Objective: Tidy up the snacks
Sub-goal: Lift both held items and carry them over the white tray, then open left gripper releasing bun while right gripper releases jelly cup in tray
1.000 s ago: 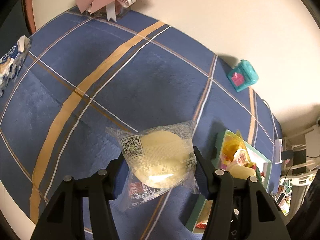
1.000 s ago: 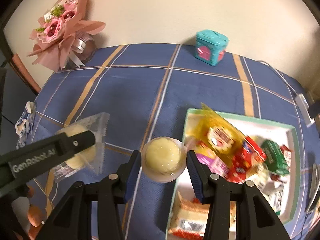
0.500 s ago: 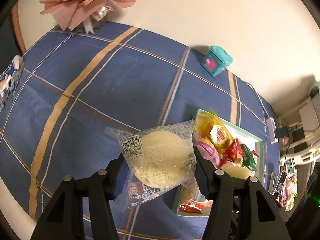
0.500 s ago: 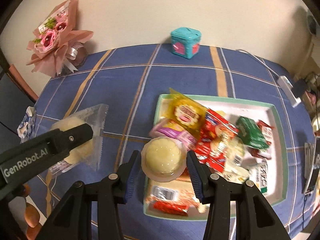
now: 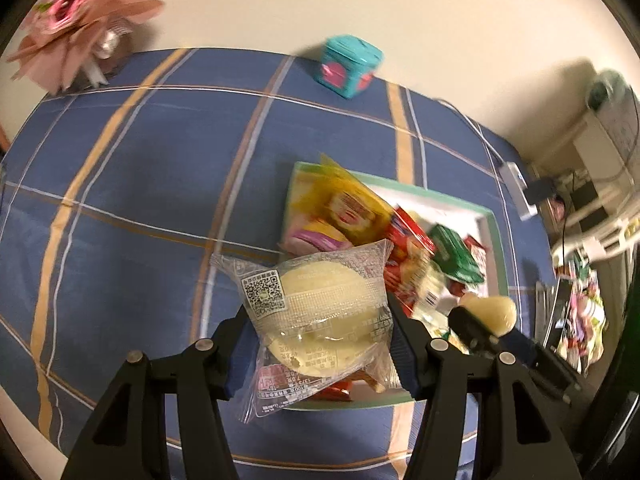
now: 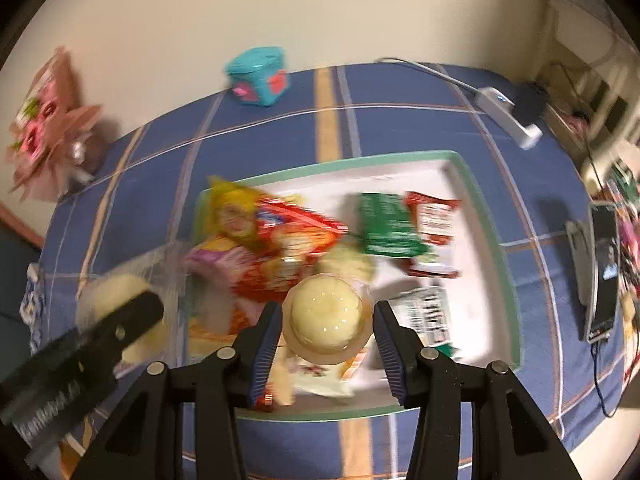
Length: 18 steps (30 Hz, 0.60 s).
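Note:
My left gripper (image 5: 320, 344) is shut on a clear-wrapped pale round cake (image 5: 320, 308) with a QR label, held above the near left corner of the green-rimmed white tray (image 5: 494, 232). My right gripper (image 6: 326, 348) is shut on a pale yellow jelly cup (image 6: 324, 316), held over the tray (image 6: 480, 200). The tray holds several snack packs: a yellow bag (image 6: 234, 216), a red pack (image 6: 296, 236), a green pack (image 6: 386, 224). The right gripper and its jelly cup (image 5: 492, 312) show in the left wrist view. The left gripper's arm (image 6: 80, 356) shows in the right wrist view.
A blue plaid cloth (image 5: 140, 184) covers the table. A teal box (image 5: 350, 66) and a pink bouquet (image 5: 76, 28) stand at the back by the wall. A white power strip (image 6: 508, 116) and a phone (image 6: 602, 272) lie at the right.
Both grippers have moved right with their snacks, from over the bare cloth to over the tray. The grips have not changed.

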Tool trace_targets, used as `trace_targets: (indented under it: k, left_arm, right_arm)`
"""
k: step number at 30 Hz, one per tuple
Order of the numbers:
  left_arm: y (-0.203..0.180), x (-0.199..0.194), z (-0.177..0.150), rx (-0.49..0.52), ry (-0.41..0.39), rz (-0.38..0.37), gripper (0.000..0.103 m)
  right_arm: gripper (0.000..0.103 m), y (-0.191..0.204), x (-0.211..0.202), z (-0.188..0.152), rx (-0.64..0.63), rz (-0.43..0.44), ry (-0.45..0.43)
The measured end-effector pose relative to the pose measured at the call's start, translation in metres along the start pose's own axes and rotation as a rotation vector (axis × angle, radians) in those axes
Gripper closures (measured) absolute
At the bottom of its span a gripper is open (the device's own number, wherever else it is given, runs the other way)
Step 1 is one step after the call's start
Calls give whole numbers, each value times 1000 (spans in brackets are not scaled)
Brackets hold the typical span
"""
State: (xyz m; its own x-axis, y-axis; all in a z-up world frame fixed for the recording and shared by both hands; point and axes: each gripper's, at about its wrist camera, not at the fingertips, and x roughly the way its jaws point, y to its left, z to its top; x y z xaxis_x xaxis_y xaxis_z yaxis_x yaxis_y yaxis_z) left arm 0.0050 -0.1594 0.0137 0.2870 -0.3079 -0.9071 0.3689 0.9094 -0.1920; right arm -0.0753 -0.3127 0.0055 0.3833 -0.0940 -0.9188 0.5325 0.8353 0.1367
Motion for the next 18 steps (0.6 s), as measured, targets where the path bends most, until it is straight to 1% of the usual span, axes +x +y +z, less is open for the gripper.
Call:
trace_targets:
  k: [6,9,13,14,18]
  left_arm:
    - [-26,18,-6,61,41,-29,42]
    - [-38,29,-10,100,62,-26,42]
    - [-49,41,-13,127,95,-28,42]
    - [-49,44,-14,130,100,-21,41]
    - [-48,46,-14,130,103,-19,41]
  right_arm:
    - [53,-44,11,3,105,-19,40]
    - [53,-56,16,3,132,-13,54]
    - [53,-58,22,3,138,-6,72]
    - [53,-58,23,3,136,-16,75]
    - [53,-58,25,2,136,-10,81]
